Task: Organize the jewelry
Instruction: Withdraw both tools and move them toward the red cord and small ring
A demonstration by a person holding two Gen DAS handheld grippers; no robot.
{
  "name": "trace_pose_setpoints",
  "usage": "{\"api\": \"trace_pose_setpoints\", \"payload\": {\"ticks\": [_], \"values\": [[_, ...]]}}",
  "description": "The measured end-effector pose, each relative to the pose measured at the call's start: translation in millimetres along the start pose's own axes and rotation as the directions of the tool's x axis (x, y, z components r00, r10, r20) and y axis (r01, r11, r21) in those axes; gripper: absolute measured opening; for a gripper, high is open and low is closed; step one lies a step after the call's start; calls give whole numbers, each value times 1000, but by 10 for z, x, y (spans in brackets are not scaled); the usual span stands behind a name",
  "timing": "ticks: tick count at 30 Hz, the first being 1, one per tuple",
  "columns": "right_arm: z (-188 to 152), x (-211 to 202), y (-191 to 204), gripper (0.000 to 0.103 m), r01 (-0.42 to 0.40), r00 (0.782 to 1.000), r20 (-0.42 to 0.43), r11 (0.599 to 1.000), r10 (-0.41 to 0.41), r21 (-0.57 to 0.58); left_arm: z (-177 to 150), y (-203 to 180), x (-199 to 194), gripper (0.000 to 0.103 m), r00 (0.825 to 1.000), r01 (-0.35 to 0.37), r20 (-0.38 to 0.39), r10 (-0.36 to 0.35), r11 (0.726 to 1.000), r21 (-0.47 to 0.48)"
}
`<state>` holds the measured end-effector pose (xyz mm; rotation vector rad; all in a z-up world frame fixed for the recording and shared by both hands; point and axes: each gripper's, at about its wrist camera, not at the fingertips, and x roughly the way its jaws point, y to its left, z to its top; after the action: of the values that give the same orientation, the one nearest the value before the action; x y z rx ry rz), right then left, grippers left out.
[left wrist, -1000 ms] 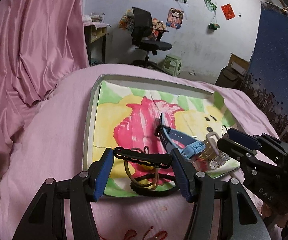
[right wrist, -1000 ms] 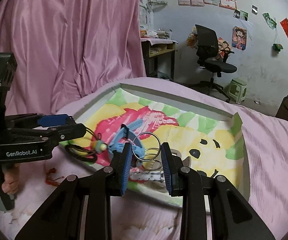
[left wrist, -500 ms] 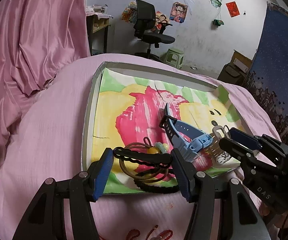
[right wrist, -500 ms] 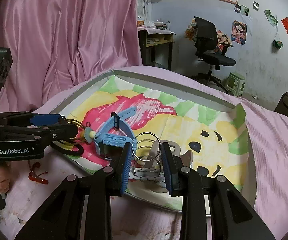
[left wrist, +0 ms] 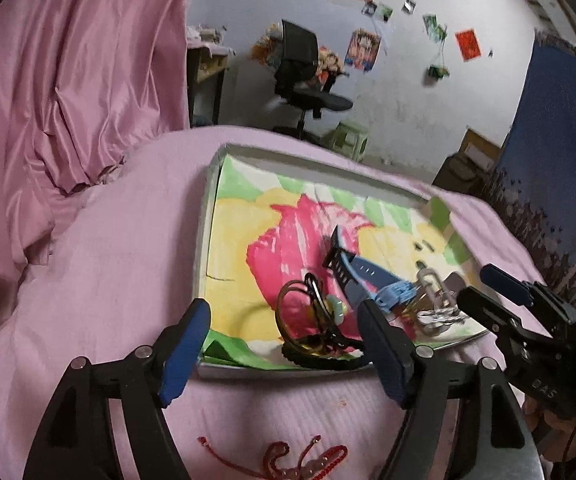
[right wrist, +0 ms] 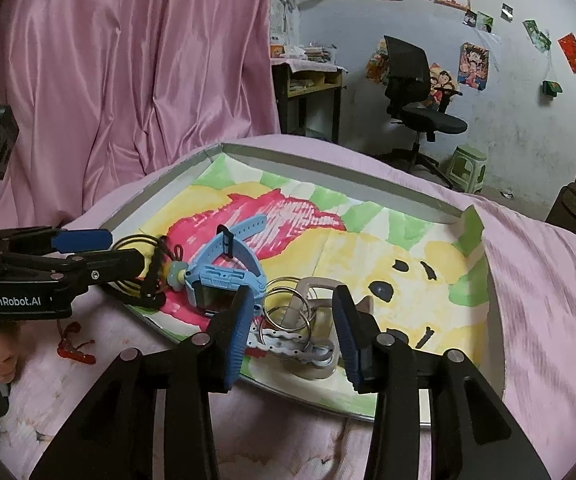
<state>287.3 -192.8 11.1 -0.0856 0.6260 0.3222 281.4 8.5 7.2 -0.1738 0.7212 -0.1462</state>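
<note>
Pink ribbed cloth (left wrist: 120, 264) under shallow grey tray (left wrist: 207, 240) with painted paper liner. Left view: left gripper (left wrist: 284, 348) gapes, empty; a second ago it pinched the black wavy clip. Hair ties (left wrist: 308, 320) at 5 o'clock in tray, blue plastic watch (left wrist: 362, 280) beside. Right view: right gripper (right wrist: 293, 332) parted wider than before, released metal rings (right wrist: 288, 308) lying between its tips.

Watch (right wrist: 224, 276) light blue; tray liner (right wrist: 368, 248) pink, yellow, green painted; cloth (left wrist: 108, 260) pink; string (left wrist: 288, 458) red.
</note>
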Motion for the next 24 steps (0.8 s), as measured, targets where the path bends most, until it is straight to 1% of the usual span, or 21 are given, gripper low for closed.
{"api": "trace_pose_setpoints", "payload": {"ticks": [1,2,4,6,9,11,15,19,24], "values": [[-2,-30,-7,40,0,1000,11,1000,0,5,-10,6,-52,78,1000,-6,16,6,1000,-3],[-1,-66,-14,46,-1,1000,26,1000,1,11,-19,11,-96,82,999,-10,31,10,1000,-3],[-16,-178,-26,55,1,998,65,1000,-3,24,-47,8,-189,85,998,-15,64,14,1000,4],[-24,-274,-27,61,-2,995,97,999,-1,35,-88,-5,-295,93,995,-23,97,22,1000,12],[-48,-436,-13,72,-4,989,145,999,-3,51,-164,-29,-477,99,987,-37,158,34,999,19],[-78,-554,11,86,-8,983,181,998,-4,65,-218,-38,-583,100,980,-46,195,41,999,25],[-166,-780,90,91,-8,970,241,997,-10,74,-333,-52,-765,102,969,-65,242,54,997,39],[-254,-910,172,100,-11,963,271,997,-11,80,-457,-65,-937,102,957,-84,282,62,994,65],[-350,-997,232,100,-18,960,278,996,-7,87,-613,-79,-1106,102,949,-106,306,72,990,96]]}}
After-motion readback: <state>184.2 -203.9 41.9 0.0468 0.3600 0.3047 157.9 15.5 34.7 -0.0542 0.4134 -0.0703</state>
